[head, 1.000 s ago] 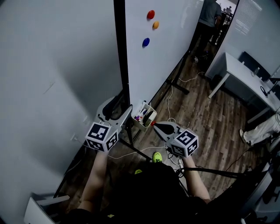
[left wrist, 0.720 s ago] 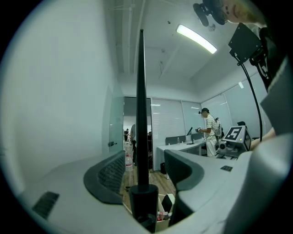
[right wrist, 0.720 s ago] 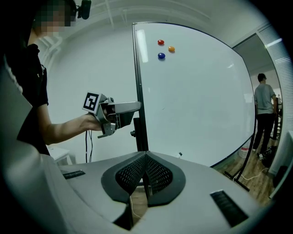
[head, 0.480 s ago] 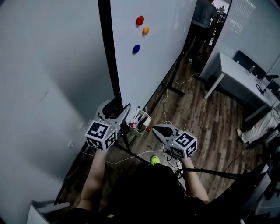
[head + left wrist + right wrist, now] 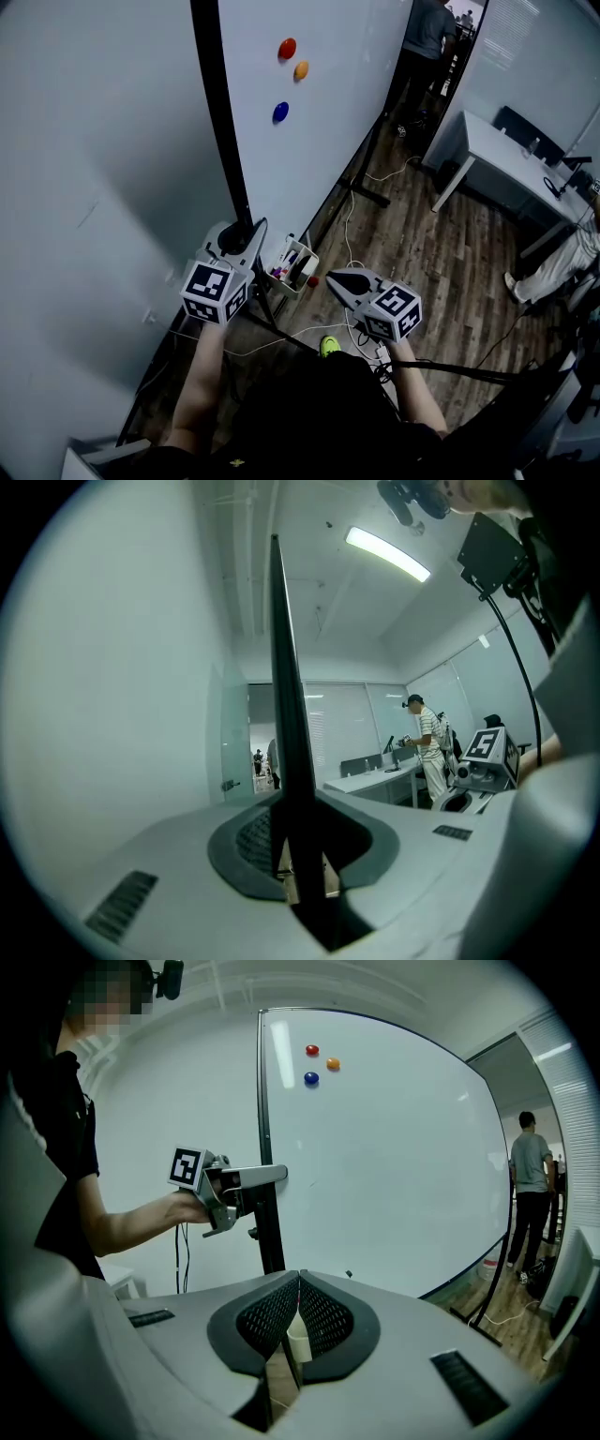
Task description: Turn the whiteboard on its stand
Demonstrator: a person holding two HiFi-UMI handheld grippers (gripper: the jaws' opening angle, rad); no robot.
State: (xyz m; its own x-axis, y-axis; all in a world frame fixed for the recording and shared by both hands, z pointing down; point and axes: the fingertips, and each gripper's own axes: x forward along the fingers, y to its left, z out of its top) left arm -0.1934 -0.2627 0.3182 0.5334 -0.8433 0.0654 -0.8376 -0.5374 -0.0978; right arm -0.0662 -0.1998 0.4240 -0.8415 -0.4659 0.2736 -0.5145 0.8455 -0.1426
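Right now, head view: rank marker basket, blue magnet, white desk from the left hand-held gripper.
Left hand-held gripper, jaws just closed onto the whiteboard edge:
1. Marker basket, beside it.
2. Blue magnet, up the board.
3. White desk, far right.

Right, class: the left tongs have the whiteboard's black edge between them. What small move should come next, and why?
Probably swing that edge sideways to start the board turning. The left tongs have just been closing and now clamp the whiteboard's black frame; the right tongs are shut, empty, clear of it.
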